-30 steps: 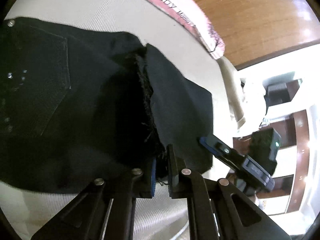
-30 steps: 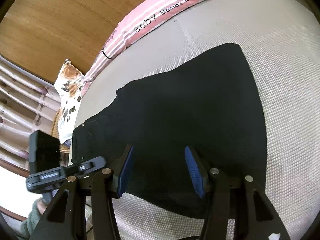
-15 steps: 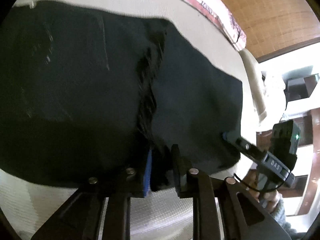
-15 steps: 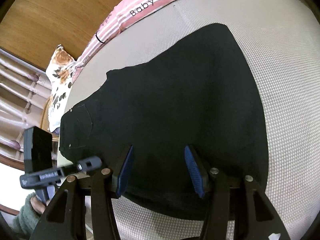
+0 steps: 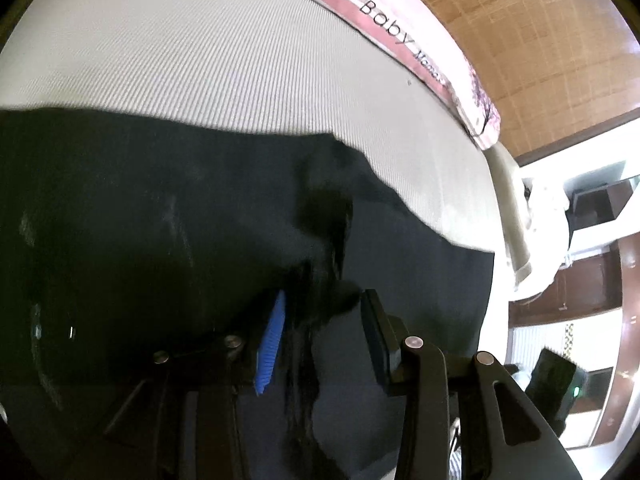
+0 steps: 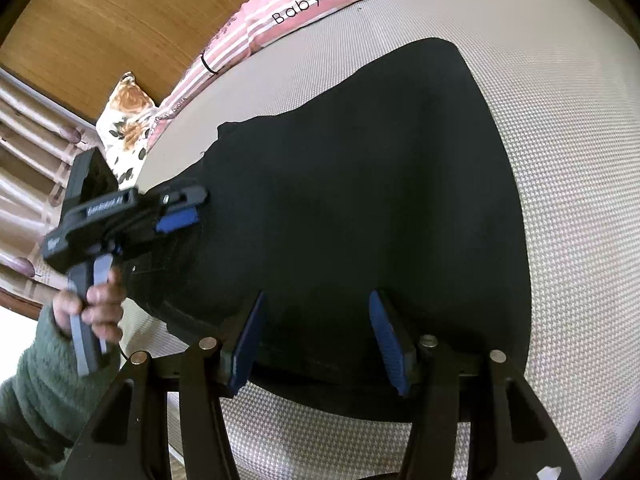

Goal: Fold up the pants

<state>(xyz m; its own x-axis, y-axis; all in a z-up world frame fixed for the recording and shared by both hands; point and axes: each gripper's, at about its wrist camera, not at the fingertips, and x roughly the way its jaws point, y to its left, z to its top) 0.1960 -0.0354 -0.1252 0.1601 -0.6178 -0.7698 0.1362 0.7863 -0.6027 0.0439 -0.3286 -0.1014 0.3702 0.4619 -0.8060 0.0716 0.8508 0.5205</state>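
Note:
The black pants [image 6: 360,184] lie folded flat on the beige woven mat. In the left wrist view the pants [image 5: 160,220] fill the lower half, with a frayed hem edge [image 5: 320,272] lying between the jaws. My left gripper [image 5: 320,332] is open just above the cloth; it also shows in the right wrist view [image 6: 180,208] over the pants' left end. My right gripper [image 6: 316,340] is open and empty over the pants' near edge.
A pink striped blanket with "Baby" lettering [image 6: 304,4] lies along the mat's far edge. A floral pillow [image 6: 124,120] sits at the far left corner. Beige mat [image 6: 568,200] surrounds the pants. Wooden floor lies beyond.
My left gripper has opened and let go of the frayed hem after carrying it over onto the pants. The right gripper has stayed open over the near edge.

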